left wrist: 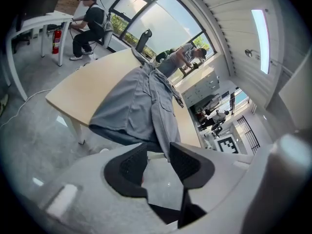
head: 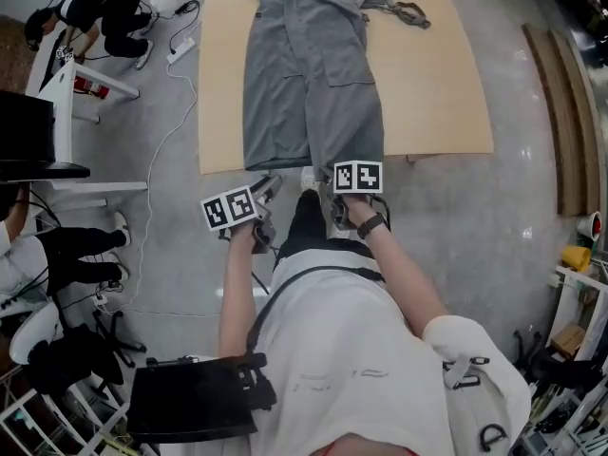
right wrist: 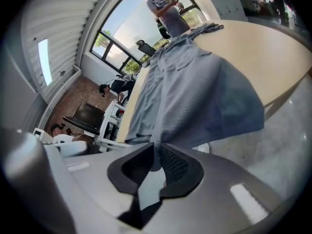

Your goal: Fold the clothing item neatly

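A long grey garment (head: 304, 65) lies spread lengthwise on the beige table (head: 446, 84), its hem hanging over the near edge. In the right gripper view the grey cloth (right wrist: 195, 96) narrows into a fold that runs between the pads. My right gripper (right wrist: 156, 159) is shut on that hem, just below the table's edge (head: 330, 190). My left gripper (head: 269, 190) is to its left, below the hem's left part. Its jaws (left wrist: 158, 160) stand open, with the hem's edge (left wrist: 163, 130) hanging just beyond the pads and floor showing between them.
A grey belt (head: 404, 9) lies on the table's far right. White desks (head: 66, 93), seated people and a floor cable (head: 157, 150) are on the left. A black chair (head: 190, 397) stands behind me. Wooden planks (head: 570, 103) lie on the right. A person (right wrist: 168, 9) stands beyond the table.
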{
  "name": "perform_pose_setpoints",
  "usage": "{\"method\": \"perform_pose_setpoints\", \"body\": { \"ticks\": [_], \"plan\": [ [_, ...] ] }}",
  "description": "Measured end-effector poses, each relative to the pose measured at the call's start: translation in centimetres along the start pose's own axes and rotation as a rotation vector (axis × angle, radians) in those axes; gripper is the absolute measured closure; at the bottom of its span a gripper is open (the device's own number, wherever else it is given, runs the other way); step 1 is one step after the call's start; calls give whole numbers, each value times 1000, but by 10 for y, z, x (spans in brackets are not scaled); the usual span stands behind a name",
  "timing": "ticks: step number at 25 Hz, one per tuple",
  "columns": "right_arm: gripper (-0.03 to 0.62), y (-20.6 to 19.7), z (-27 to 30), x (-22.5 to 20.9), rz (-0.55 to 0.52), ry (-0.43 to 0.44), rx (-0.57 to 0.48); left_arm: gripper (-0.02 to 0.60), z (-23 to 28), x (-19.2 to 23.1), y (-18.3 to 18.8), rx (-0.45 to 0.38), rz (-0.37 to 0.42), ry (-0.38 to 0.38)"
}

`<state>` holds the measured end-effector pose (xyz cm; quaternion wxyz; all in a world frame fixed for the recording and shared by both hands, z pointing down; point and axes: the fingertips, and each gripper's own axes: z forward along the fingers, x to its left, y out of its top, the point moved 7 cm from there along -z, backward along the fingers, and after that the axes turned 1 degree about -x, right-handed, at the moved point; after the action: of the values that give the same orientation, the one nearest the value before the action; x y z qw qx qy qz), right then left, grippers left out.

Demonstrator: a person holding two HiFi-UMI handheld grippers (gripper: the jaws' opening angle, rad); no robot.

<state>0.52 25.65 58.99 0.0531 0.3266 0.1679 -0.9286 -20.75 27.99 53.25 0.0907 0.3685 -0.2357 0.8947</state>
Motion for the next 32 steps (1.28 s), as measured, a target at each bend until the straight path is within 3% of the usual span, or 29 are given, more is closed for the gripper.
{"method": "perform_pose_setpoints", "body": {
  "ticks": [3, 6, 9, 12, 14, 16, 20, 27, 32],
  "plan": [
    [523, -28, 30, -22, 18, -61, 85, 428, -8, 8, -14, -2, -18, 20],
    [509, -35, 33, -34, 31, -88, 90, 428, -3, 12, -26, 20, -24, 27],
    [483, -34, 27, -31, 41, -52, 82, 428, 7, 18, -34, 49, -38, 20],
    [402, -36, 18, -17, 10, 22, 85, 428, 15, 16, -33, 69, -19, 11],
    [435, -30, 2, -2, -44, 86, 36, 451, 21, 7, -22, 64, 24, 14],
    [510, -17, -21, 12, -88, 152, -56, 547, 27, -9, -7, 43, 83, 30],
    [571, 15, -59, 28, -154, 231, -231, 572, 40, -42, 17, 26, 168, 14],
    [562, 56, -73, 17, -278, 122, -310, 580, 69, -66, 37, 43, 215, -47],
    [594, 93, -58, -12, -307, -32, -306, 581, 109, -70, 69, 69, 288, -71]
  ]
}}
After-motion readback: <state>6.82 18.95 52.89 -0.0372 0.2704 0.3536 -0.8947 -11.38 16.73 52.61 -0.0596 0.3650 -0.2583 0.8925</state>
